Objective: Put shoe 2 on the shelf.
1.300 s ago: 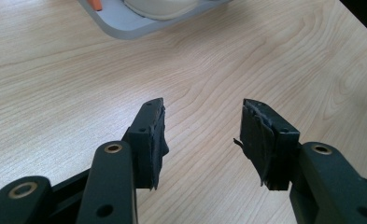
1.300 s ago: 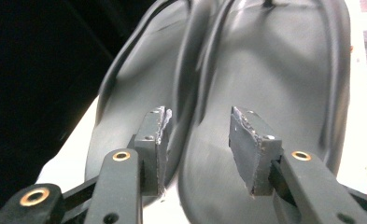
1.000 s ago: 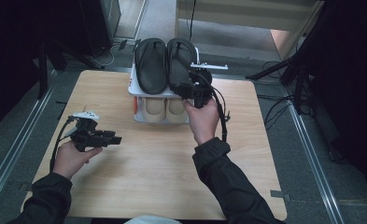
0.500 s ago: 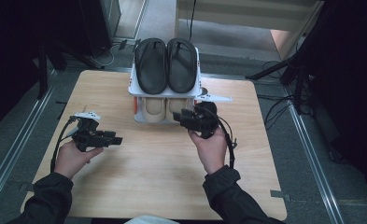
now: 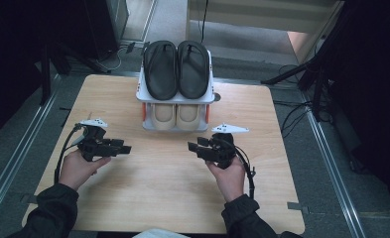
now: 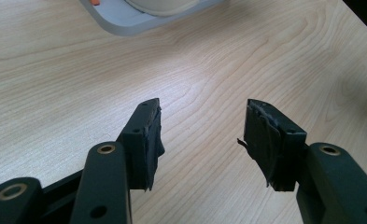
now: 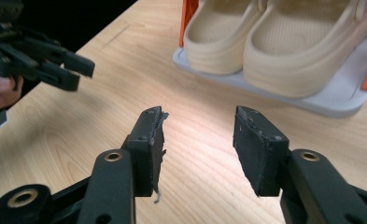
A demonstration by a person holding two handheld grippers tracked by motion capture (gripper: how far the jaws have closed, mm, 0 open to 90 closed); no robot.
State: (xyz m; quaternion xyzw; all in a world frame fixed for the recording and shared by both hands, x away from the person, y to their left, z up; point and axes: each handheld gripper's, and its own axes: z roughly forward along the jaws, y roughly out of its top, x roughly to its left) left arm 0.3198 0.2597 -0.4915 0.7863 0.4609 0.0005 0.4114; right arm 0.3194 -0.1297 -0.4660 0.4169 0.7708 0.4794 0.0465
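- So, both hands are sitting low over the light wooden table (image 5: 162,198), one gripper each, and neither is holding anything.
- Left gripper (image 5: 125,148): it's at the table's left side, pointing toward the middle. Its jaws have just been opening and stand spread apart with only bare wood between the worn black pads (image 6: 151,135).
- Right gripper (image 5: 192,147): it's just in front of the rack, pointing left at the other one. Its jaws have just been opening too, nothing between them, and the rubber pads (image 7: 153,140) are wide apart.
- The small white two-tier shoe rack (image 5: 175,99) stands at the far middle of the table.
- The pair of black flip-flop sandals (image 5: 176,69) lies side by side on the top shelf.
- The pair of cream foam slippers (image 5: 175,115) sits underneath on the bottom shelf, heels toward the person, close to the right gripper but not touching.
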